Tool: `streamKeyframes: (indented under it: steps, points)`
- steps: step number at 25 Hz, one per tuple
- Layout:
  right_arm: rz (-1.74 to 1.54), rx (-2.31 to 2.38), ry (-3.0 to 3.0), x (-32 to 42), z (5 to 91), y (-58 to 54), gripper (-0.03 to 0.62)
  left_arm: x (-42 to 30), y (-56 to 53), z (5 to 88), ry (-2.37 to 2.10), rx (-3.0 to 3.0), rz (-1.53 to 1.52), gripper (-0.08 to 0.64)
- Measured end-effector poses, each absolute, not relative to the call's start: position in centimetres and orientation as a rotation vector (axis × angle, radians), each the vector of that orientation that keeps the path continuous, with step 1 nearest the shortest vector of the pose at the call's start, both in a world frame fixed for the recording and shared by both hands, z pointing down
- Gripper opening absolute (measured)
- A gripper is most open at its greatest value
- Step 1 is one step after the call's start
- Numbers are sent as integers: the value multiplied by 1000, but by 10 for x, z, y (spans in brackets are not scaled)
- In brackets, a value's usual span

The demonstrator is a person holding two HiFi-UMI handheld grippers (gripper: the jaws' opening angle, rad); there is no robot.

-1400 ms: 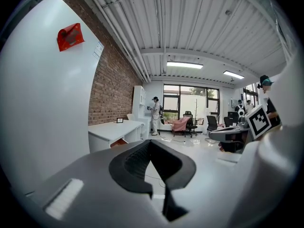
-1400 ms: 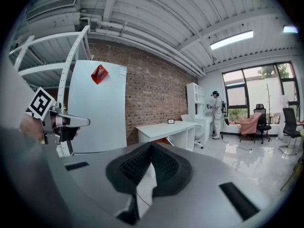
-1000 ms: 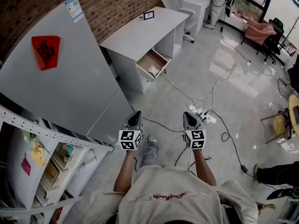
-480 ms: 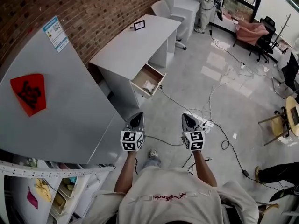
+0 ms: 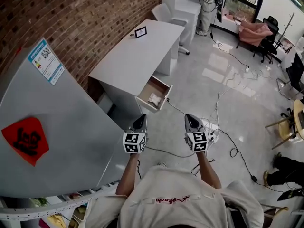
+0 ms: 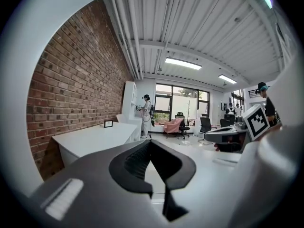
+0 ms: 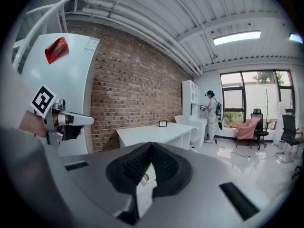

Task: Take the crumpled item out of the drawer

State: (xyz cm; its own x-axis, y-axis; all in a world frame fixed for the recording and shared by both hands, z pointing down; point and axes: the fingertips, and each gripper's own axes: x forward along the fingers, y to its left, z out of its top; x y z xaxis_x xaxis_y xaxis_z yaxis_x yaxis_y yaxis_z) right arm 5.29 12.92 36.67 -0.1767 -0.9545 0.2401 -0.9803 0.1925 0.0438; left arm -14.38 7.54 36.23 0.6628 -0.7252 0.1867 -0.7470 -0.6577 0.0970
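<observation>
1. Underfoot, the pale floor (image 5: pixel 237 94) spans the room, with cables (image 5: pixel 223 132) lying loose on it.
2. Brick wall (image 5: pixel 71 18) runs along the left side. A tall grey cabinet (image 5: pixel 71 118) stands in front of it and carries a red sticker (image 5: pixel 24 139).
3. White table (image 5: pixel 133 53) stands against the wall, with a small picture frame (image 5: pixel 140 32) upright at its far end.
4. Drawer (image 5: pixel 164 95), under the near end of the table, is pulled open.
5. Left gripper (image 5: pixel 140 118) and right gripper (image 5: pixel 190 118) are held side by side, well apart from the drawer. Each gripper view shows the fingers clenched tip to tip, with nothing between them.
6. Crumpled item (image 5: pixel 154 99), white, lies on the bottom of the open drawer, touched by neither gripper.
</observation>
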Motion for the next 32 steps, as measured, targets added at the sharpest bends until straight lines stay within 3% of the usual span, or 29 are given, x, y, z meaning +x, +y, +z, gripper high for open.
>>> streamKeyframes:
  steps: [19,32]
  points:
    - [277,1871,-2191,70,408,87,12,-128,20,393,-1159,2696,246,9]
    - [303,1830,-2238,130,419,-39,12,-74,-97,404,-1227,2639,282,9]
